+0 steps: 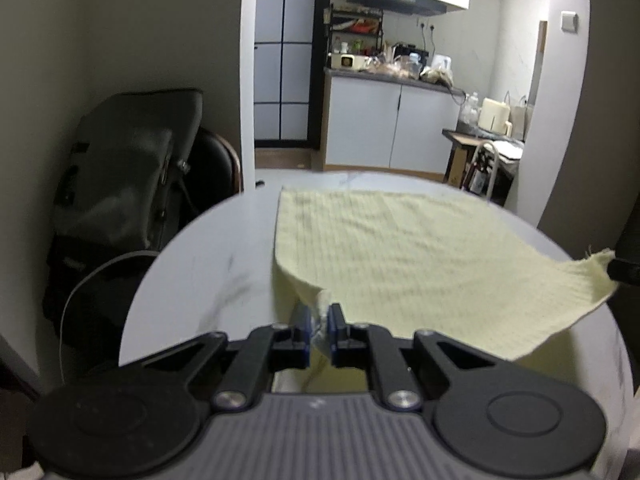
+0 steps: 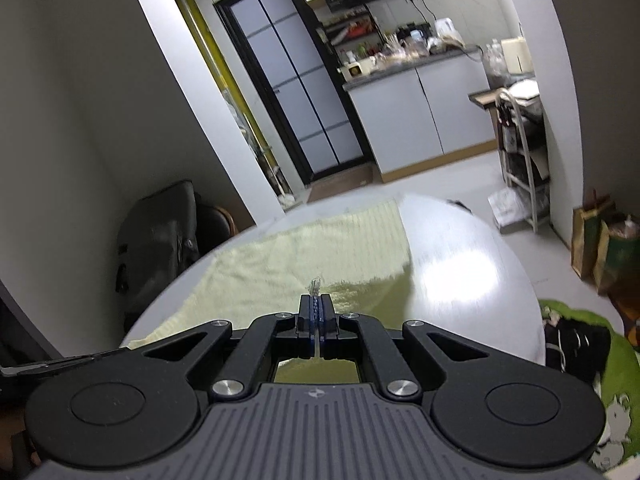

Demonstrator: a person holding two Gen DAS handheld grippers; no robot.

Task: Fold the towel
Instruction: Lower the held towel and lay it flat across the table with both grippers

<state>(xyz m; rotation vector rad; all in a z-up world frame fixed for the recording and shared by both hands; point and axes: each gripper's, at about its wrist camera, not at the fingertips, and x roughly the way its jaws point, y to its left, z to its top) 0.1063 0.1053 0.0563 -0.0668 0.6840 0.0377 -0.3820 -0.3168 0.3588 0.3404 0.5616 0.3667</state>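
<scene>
Two matching handheld grippers, black on grey.
The left gripper [image 1: 319, 322] and right gripper [image 2: 316, 314] share black linkage arms, silver screws, blue finger pads, round black discs and ribbed grey bodies.

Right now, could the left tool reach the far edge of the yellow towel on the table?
Probably yes, but not freely. The left tool is shut on the towel, pinching its near corner. The far edge lies flat across the table with nothing standing between, so it would carry that corner along, as a fold needs.
</scene>
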